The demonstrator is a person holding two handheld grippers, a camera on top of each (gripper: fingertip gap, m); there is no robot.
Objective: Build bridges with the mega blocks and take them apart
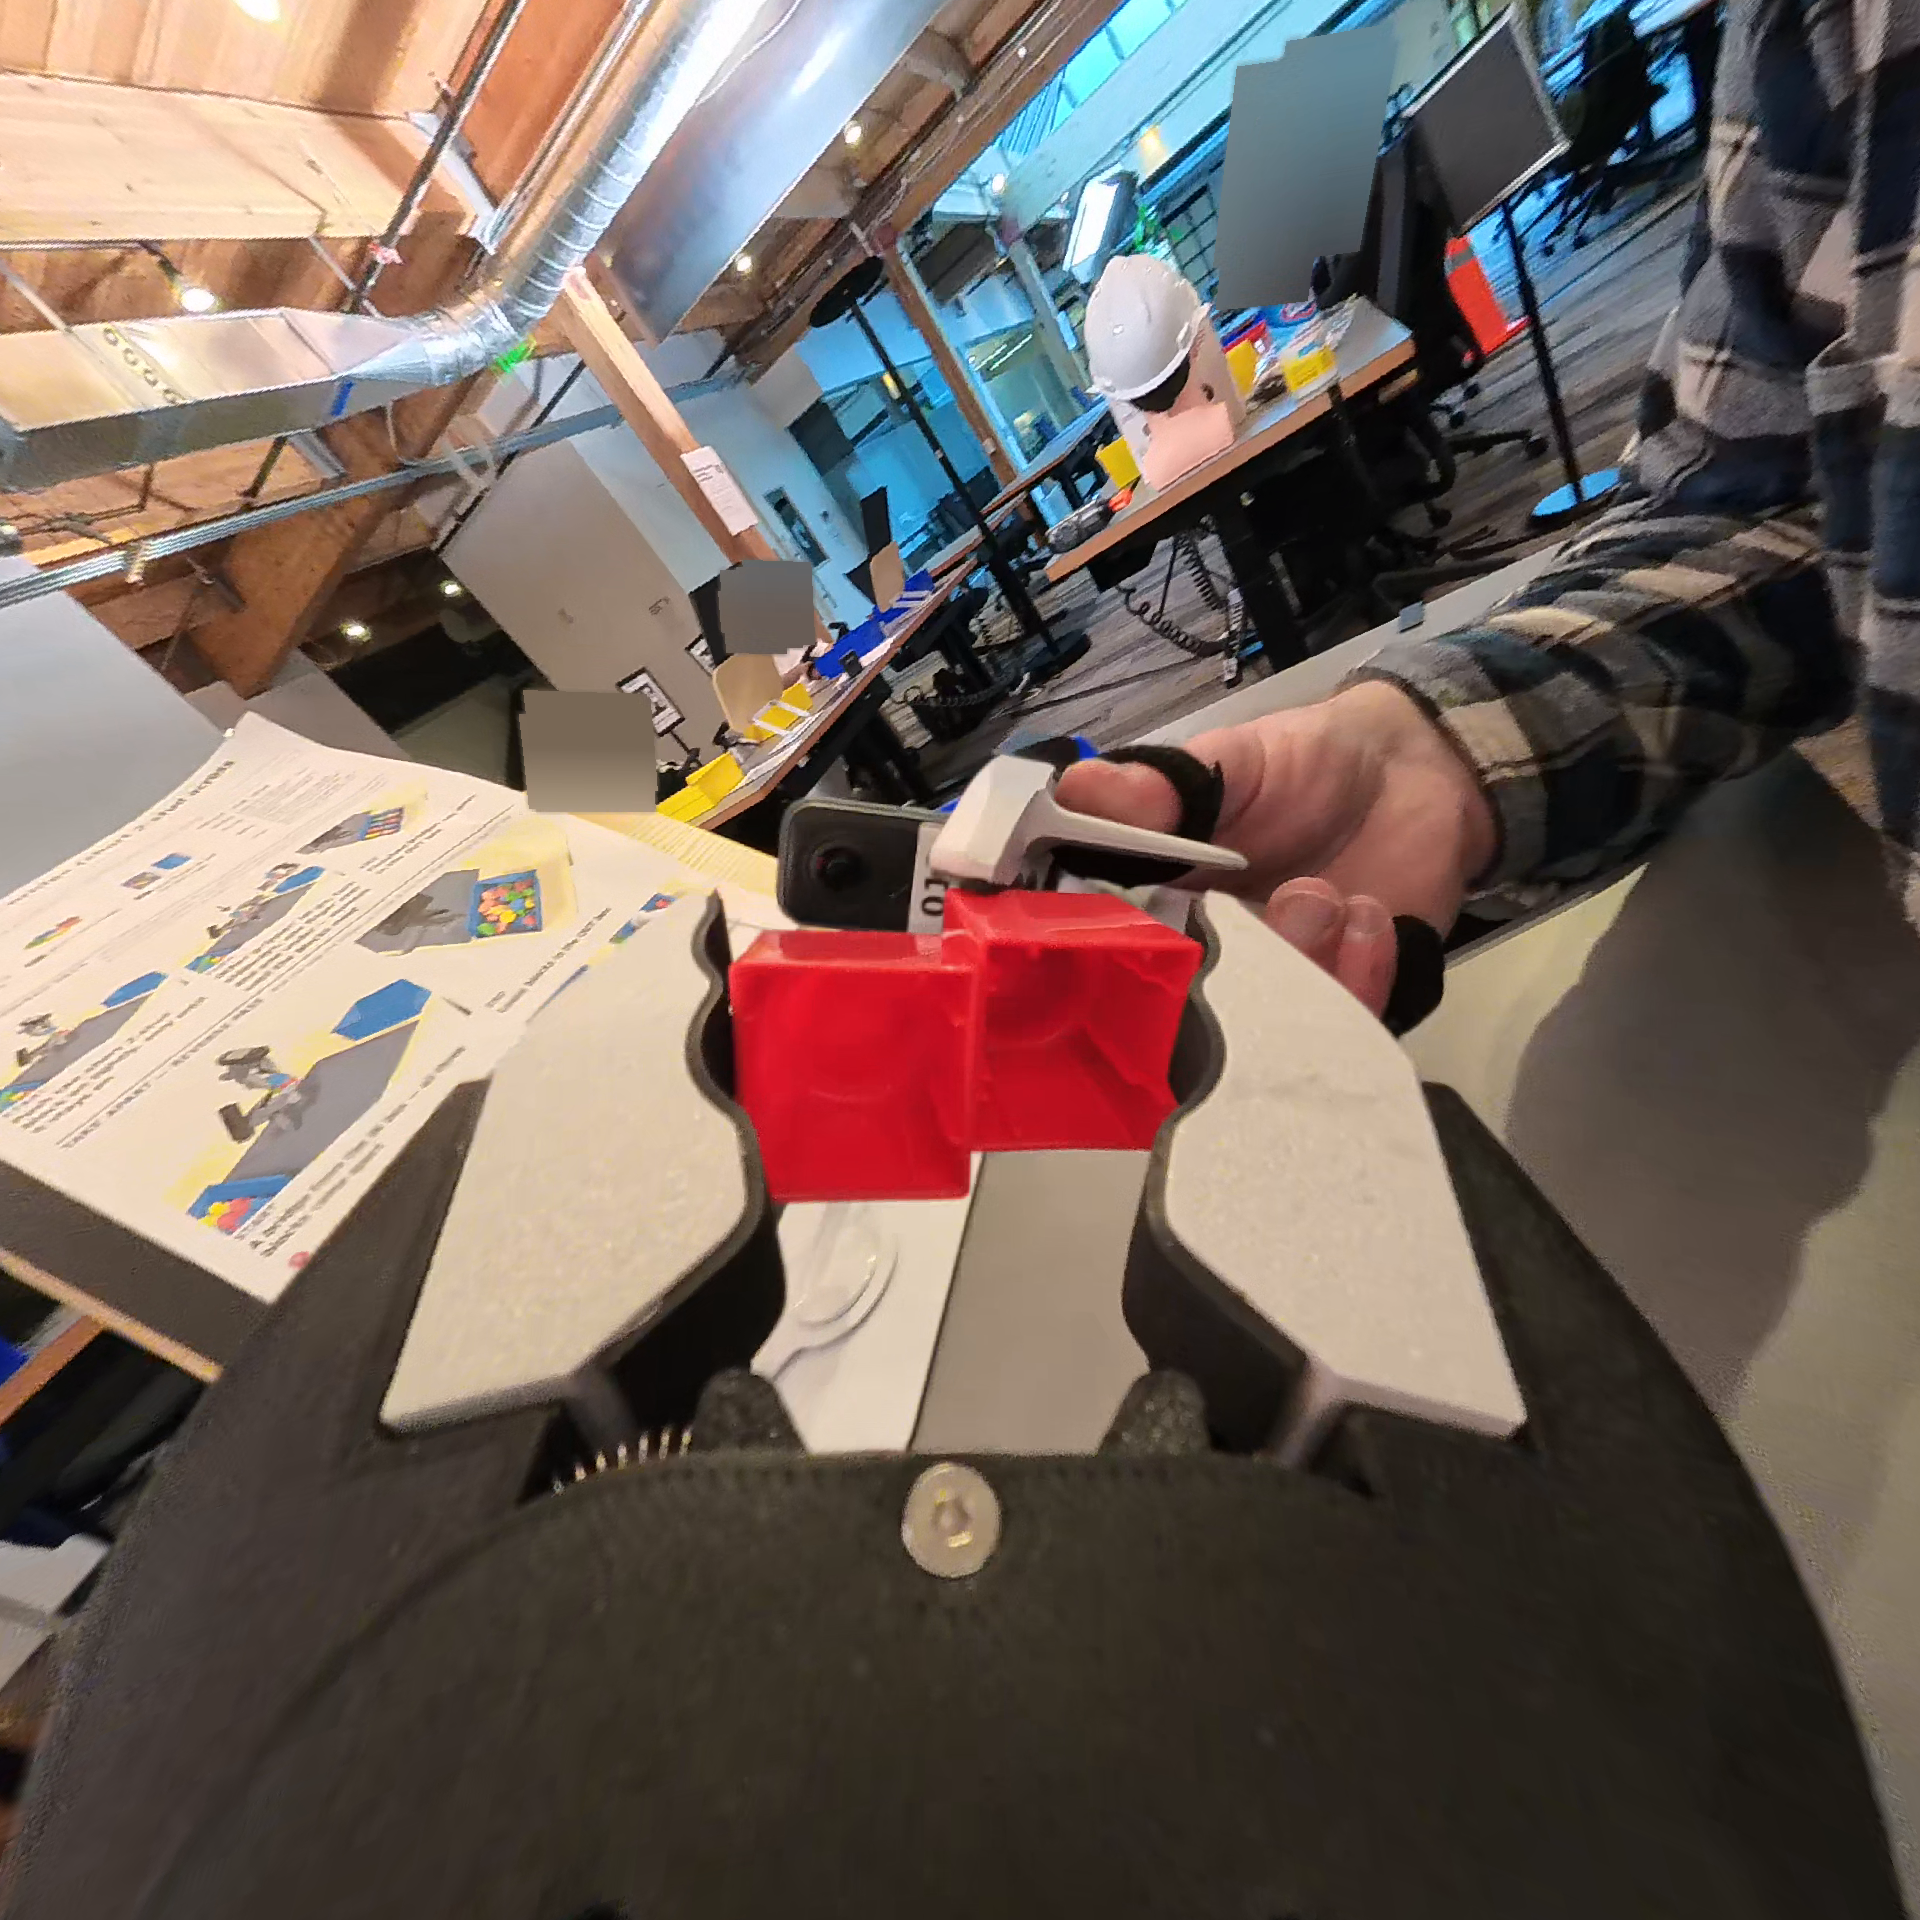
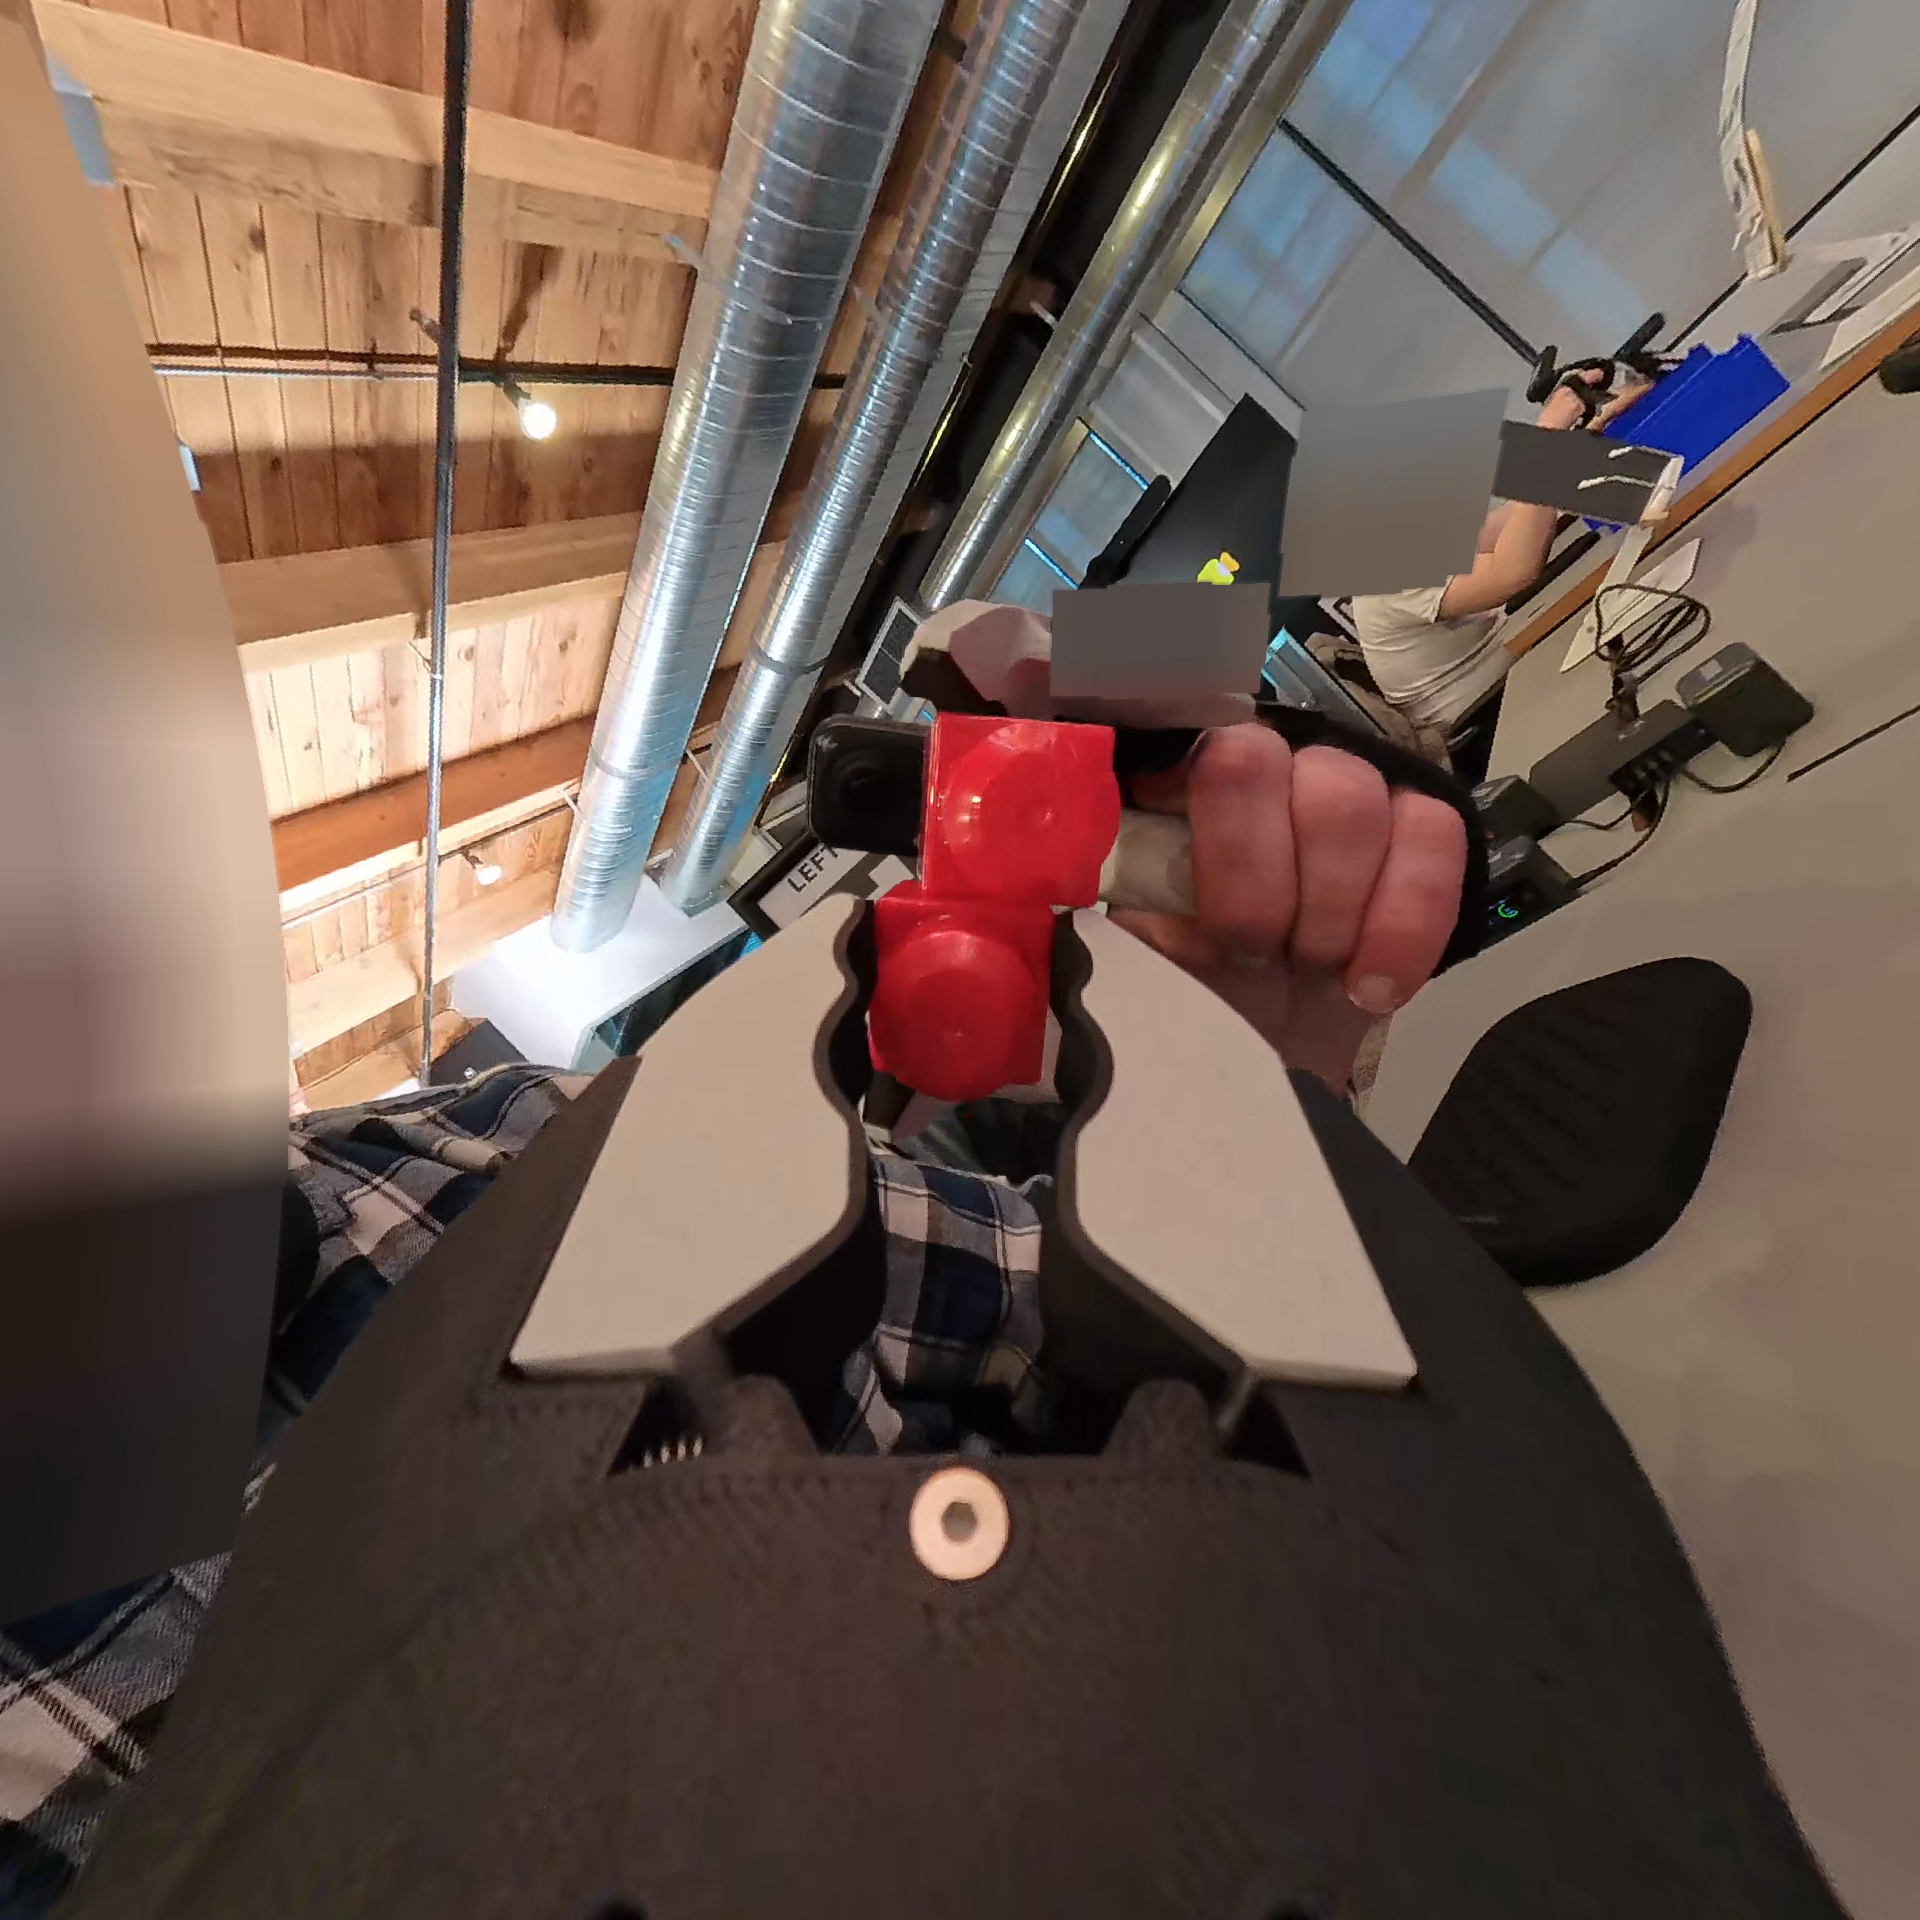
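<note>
Two red mega blocks sit side by side, a little offset, held in the air between both grippers. In the left wrist view I see their hollow undersides, the left block (image 1: 852, 1070) and the right block (image 1: 1070, 1039). My left gripper (image 1: 956, 920) spans the pair, with one pad against each outer side. In the right wrist view their studs face me. My right gripper (image 2: 966, 920) is shut on the lower block (image 2: 956, 997). The upper block (image 2: 1018, 800) stands just beyond its fingertips. The right gripper's body (image 1: 852, 862) shows behind the blocks, and the left gripper's body (image 2: 862, 779) shows likewise.
Printed instruction sheets (image 1: 260, 987) lie on the table at left. A hand (image 1: 1340, 810) in a plaid sleeve holds the right gripper over the grey table (image 1: 1714, 1299). A black chair (image 2: 1579, 1122) stands to the right. A blue bin (image 2: 1704, 400) sits on a far table. The grippers are tip to tip, or close to it.
</note>
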